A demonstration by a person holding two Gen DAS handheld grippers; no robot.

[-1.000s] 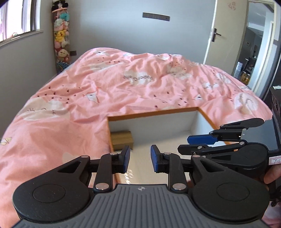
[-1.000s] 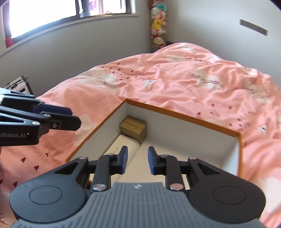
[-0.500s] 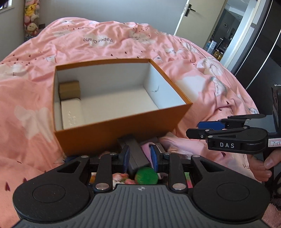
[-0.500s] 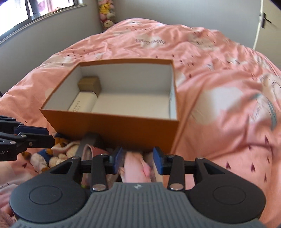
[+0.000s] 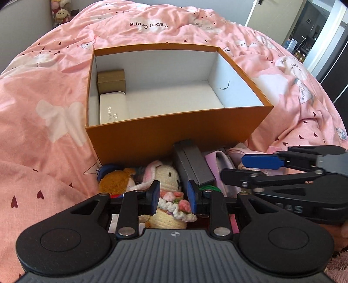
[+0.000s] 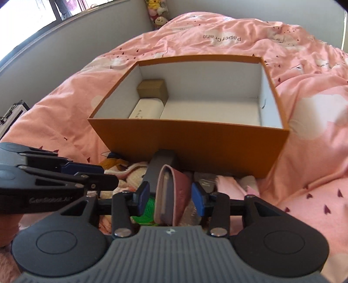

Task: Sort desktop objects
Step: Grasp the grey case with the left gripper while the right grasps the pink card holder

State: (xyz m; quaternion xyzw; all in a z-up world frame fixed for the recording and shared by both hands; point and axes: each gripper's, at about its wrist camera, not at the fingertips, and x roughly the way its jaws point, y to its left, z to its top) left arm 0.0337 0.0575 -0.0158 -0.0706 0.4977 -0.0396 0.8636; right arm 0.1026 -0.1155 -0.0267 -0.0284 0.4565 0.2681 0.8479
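Note:
An orange box (image 5: 174, 139) (image 6: 195, 139) with a white inside sits on the pink bed. It holds a gold box (image 5: 111, 81) (image 6: 152, 88) and a white case (image 5: 113, 107) (image 6: 146, 108) at its left end. A pile lies in front of it: a crocheted bunny (image 5: 167, 174), a brown plush (image 5: 114, 179), a dark grey case (image 5: 192, 161) (image 6: 159, 167), a pink pouch (image 6: 171, 193) and a green ball (image 6: 144, 210). My left gripper (image 5: 173, 196) is open above the bunny. My right gripper (image 6: 170, 194) is open, its jaws either side of the pink pouch.
The pink duvet (image 5: 54, 108) (image 6: 304, 152) surrounds the box and rises in folds. An open doorway (image 5: 315, 24) is at the far right, a window (image 6: 54, 13) and plush toys (image 6: 157, 10) at the far left. Each gripper shows in the other's view.
Both grippers have drawn back and tilted down from over the box to the pile in front of it. The right jaws have opened wider around the pink pouch.

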